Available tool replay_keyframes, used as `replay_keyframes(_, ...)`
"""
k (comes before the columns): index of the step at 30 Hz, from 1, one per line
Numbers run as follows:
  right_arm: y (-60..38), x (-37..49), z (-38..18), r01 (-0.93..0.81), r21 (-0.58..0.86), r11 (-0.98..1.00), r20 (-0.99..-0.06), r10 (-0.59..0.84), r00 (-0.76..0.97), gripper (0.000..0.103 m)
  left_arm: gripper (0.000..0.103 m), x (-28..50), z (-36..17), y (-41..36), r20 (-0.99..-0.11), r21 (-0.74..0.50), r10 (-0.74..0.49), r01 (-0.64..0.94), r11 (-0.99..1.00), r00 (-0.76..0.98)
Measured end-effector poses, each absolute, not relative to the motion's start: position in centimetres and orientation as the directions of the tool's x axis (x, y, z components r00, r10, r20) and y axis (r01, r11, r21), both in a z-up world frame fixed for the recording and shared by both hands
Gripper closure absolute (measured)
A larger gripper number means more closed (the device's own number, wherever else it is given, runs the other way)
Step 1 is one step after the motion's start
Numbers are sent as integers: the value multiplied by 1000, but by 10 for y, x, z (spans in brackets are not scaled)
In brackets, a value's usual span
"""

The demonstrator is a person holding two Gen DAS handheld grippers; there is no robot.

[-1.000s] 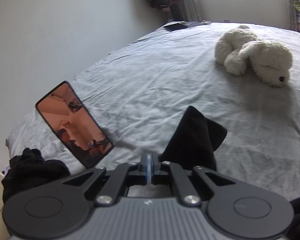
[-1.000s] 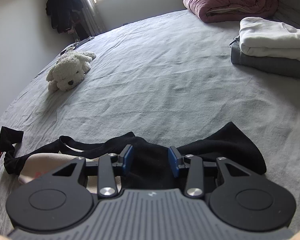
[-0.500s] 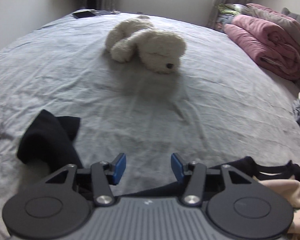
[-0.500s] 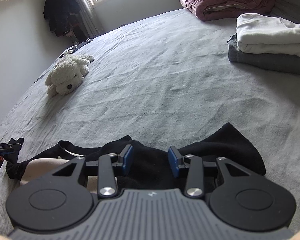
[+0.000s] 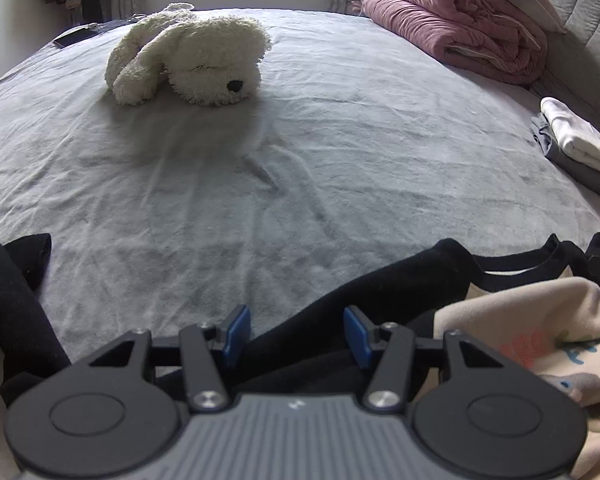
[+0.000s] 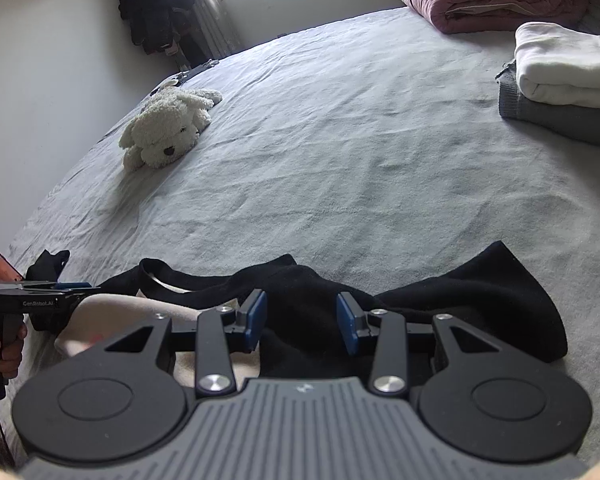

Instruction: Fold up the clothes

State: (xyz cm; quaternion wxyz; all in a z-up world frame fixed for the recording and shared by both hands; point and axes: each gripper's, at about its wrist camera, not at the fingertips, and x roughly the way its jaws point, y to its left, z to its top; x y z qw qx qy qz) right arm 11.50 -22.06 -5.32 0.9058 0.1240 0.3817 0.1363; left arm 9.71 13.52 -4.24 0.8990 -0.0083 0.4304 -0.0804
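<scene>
1. The black and beige garment with a printed front (image 5: 512,320) is lying crumpled at the lower edge of the grey bed sheet (image 5: 300,168), in the lower right of the left wrist view and across the bottom of the right wrist view (image 6: 460,300)
2. The left gripper (image 5: 296,334) is standing over a black sleeve part of this garment; its blue pads (image 5: 236,332) are spread apart, they have just been opening, and the black cloth is lying between them, but the pads are not pressing on it
3. The right gripper (image 6: 302,322) is standing with its blue pads (image 6: 256,320) partly spread over the black cloth; the cloth is filling the gap, and I cannot tell if the pads are pinching it or only resting beside it
4. In the right wrist view the left gripper is showing at the left edge (image 6: 56,290), and a person's hand (image 6: 6,344) is holding its handle
5. The white fluffy toy dog (image 5: 188,60) is lying in the upper left of the left wrist view, well apart from the garment
6. The rolled pink quilt (image 5: 472,28) is lying in the upper right
7. The folded white garment (image 6: 564,68) is resting on the folded grey one (image 6: 548,114) at the right edge of the right wrist view
</scene>
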Motion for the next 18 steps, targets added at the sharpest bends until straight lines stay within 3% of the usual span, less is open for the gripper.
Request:
replay_keyframes(3, -208, 116, -63, -188, 277, 942, -662, 329, 674, 59, 53, 98, -44, 136, -765, -98, -154, 124, 987, 625)
replay_keyframes(6, -193, 116, -69, -219, 193, 956, -658, 292, 694, 77, 69, 98, -45, 134, -758, -110, -160, 119, 987, 632)
replay_keyframes(8, -190, 113, -70, -210, 169, 963, -646, 269, 714, 87, 99, 97, -44, 130, -758, -111, -160, 117, 987, 633)
replay_keyframes(11, -187, 108, -67, -190, 136, 972, -625, 233, 745, 94, 101, 94, -38, 119, -741, -83, -132, 105, 991, 659)
replay_keyframes(18, -177, 102, -31, -157, -4, 988, -512, 133, 849, 95, 101, 99, -3, 115, -624, -94, -94, 44, 995, 776)
